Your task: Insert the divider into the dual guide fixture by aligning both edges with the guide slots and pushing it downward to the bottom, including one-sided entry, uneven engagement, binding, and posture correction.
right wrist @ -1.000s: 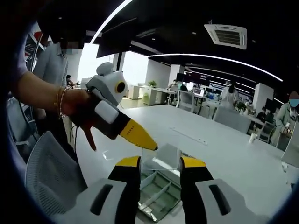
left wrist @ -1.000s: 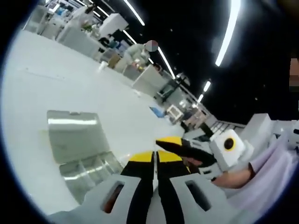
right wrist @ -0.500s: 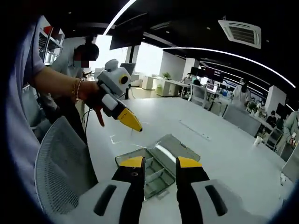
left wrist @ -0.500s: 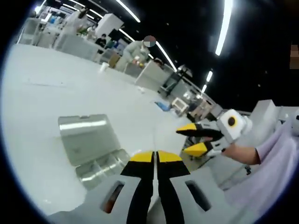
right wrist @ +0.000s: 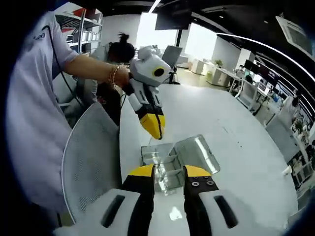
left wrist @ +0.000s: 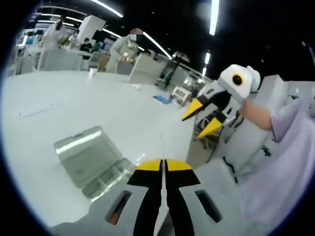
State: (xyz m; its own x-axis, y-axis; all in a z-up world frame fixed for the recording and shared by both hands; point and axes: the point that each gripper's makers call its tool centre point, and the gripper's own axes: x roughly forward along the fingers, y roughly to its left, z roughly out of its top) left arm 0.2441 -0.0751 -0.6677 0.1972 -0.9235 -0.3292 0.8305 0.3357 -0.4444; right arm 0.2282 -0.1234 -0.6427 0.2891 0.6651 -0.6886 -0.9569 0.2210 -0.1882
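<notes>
Divider [left wrist: 161,147]: thin clear sheet, edge-on, pinched between the clenched fingers of the left gripper [left wrist: 162,164], held above the bench [left wrist: 74,108]. Dual guide fixture [left wrist: 93,160], a clear compartmented case with its lid open, lies on the bench just beyond and left of those fingers. Right gripper [left wrist: 202,117] hangs in the air farther right, its fingers [right wrist: 143,173] parted, grasping nothing. Office desks and people far behind.

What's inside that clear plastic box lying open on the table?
The box holds clear partition walls forming compartments, which look empty. Its near part is covered by the right gripper.
</notes>
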